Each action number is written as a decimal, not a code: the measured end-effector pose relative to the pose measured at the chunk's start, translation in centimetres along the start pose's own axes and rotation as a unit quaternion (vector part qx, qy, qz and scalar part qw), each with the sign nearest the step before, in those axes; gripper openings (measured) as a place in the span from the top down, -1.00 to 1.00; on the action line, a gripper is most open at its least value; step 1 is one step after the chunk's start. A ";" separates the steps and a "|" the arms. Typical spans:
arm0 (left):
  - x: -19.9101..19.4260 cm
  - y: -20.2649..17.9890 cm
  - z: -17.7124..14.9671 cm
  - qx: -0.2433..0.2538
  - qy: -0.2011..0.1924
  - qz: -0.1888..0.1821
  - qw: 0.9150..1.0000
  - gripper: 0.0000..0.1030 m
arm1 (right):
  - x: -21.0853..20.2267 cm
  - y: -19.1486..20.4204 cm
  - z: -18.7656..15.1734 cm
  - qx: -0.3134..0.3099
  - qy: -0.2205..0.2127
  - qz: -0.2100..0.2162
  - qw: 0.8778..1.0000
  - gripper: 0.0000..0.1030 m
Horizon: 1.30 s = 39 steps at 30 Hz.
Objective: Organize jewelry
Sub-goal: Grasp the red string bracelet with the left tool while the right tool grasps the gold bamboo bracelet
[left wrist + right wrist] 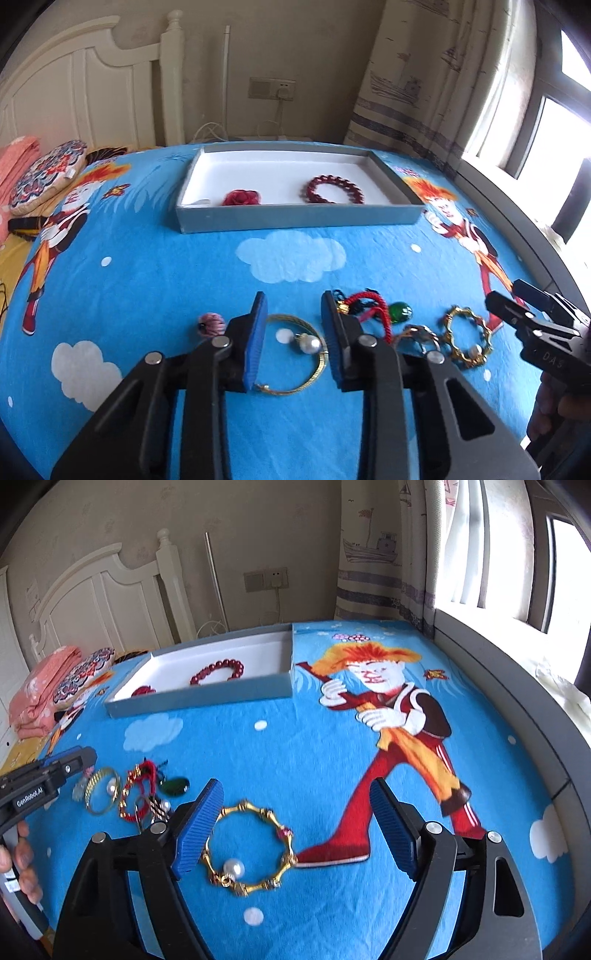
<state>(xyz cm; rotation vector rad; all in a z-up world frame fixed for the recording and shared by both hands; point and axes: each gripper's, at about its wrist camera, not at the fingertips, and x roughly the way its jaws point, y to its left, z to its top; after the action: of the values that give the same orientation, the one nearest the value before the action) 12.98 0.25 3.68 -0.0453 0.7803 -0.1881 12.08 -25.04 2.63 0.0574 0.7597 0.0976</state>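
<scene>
Blue cartoon blanket [295, 746], grey tray [295, 219] beyond, scattered bracelets, red cord [373, 314] beside left gripper [293, 332]

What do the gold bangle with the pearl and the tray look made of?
Gold bangle: shiny segmented links, likely gold-tone metal; its white glossy bead looks like a pearl, possibly imitation. Tray: matte grey walls, flat white inside, sharp folded corners, probably cardboard.

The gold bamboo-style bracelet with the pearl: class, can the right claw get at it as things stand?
Probably yes. The right claw is open, and the gold bracelet lies flat on the blue bedspread between its fingers, nearer the left one, with nothing covering it.
</scene>
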 end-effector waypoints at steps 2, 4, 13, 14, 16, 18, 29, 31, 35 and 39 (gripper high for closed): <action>0.4 -0.7 0.0 0.011 0.007 -0.009 1.000 0.50 | -0.1 0.0 -0.4 -0.004 0.003 0.002 1.000 -0.48; 0.9 -1.4 -0.1 0.024 0.013 -0.012 1.000 0.51 | -0.1 -0.2 -0.8 -0.005 0.006 0.002 1.000 -0.48; 4.5 -3.9 -0.6 0.078 0.053 -0.007 0.996 0.62 | -0.3 -1.4 -1.1 0.000 0.010 -0.006 1.000 -0.49; 4.9 -4.0 -0.8 0.080 0.058 -0.006 0.995 0.63 | -0.4 -1.5 -1.1 0.000 0.010 -0.007 1.000 -0.49; 5.1 -4.0 -0.8 0.085 0.055 -0.005 0.995 0.65 | -0.4 -1.8 -1.2 0.000 0.011 -0.009 1.000 -0.49; 5.1 -4.1 -0.9 0.088 0.055 -0.004 0.995 0.78 | -0.4 -2.0 -1.3 0.000 0.014 -0.012 1.000 -0.49; 2.4 -3.8 -1.1 0.075 0.031 -0.015 0.997 0.82 | -0.3 -0.4 -1.9 -0.030 0.026 0.020 0.999 -0.49; 1.7 -3.7 -1.1 0.074 0.026 -0.016 0.997 0.91 | -0.5 0.5 -2.1 -0.039 0.024 0.034 0.998 -0.42; 1.2 -3.6 -1.3 0.074 0.024 -0.018 0.997 0.91 | -1.0 2.7 -2.5 -0.079 0.016 0.052 0.995 -0.15; 1.3 -3.6 -1.4 0.071 0.025 -0.020 0.997 0.92 | -0.6 4.4 -2.9 -0.103 0.031 0.078 0.991 0.06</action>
<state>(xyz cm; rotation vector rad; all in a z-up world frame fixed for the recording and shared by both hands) 12.38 -3.47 2.17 0.0781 0.8141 -0.2833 9.35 -20.69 1.36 -0.0831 0.8026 0.3280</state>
